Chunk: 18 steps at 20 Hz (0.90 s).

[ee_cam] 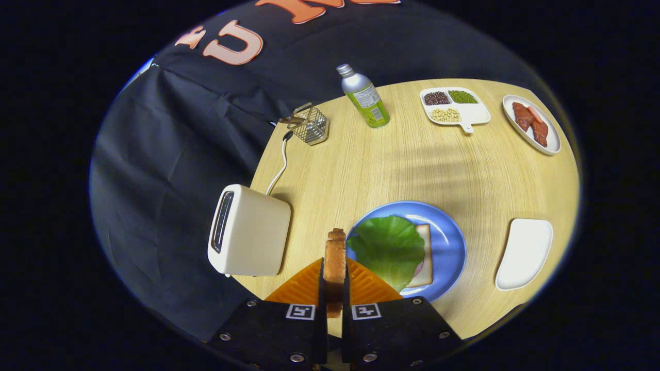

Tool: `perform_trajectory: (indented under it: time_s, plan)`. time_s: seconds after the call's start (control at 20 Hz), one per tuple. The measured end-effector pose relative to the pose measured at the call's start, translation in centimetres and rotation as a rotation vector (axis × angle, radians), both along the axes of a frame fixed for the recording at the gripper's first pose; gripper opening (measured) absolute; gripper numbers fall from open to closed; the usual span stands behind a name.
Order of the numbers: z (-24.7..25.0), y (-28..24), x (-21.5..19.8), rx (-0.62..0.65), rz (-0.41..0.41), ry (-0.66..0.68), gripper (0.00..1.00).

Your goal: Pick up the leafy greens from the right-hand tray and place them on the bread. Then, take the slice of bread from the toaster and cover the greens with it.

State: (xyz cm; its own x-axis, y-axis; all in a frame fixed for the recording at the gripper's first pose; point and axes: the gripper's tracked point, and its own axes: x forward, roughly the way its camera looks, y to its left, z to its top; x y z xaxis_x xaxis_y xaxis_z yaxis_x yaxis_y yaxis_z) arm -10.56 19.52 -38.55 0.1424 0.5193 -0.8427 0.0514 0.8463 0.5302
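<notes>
The leafy greens (389, 247) already lie on the bread (426, 257) in the blue plate (454, 242) near the desk's (412, 165) front edge. The tool (334, 288) is clamped on the toast slice (335, 263), lifted beside the toaster (247, 232); covering the greens is left.

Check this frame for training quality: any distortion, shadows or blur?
Gripper view: fisheye bends the table edge into a curve; soft striped shadows cross it beyond the blue plate; the toast slice, clamped edge-on between the jaws of the gripper, looks slightly soft.

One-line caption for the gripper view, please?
Tongs shut on toast slice, between toaster and lettuce-topped bread on blue plate.
</notes>
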Motion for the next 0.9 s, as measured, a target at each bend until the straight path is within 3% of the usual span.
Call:
perform_trajectory:
  time_s: [0.35,0.5,0.6,0.75,0.9]
  plan:
    - [-4.1,-2.9,-1.0,-0.007,-0.043,0.0,0.11]
    - [-5.3,-4.6,-1.0,-0.088,-0.045,-0.017,0.14]
    - [-5.8,-5.3,-0.6,-0.136,-0.025,-0.056,0.22]
    - [-6.4,-7.2,-0.3,-0.229,-0.004,-0.097,0.48]
    - [-4.9,-9.2,0.8,-0.255,-0.03,-0.148,0.57]
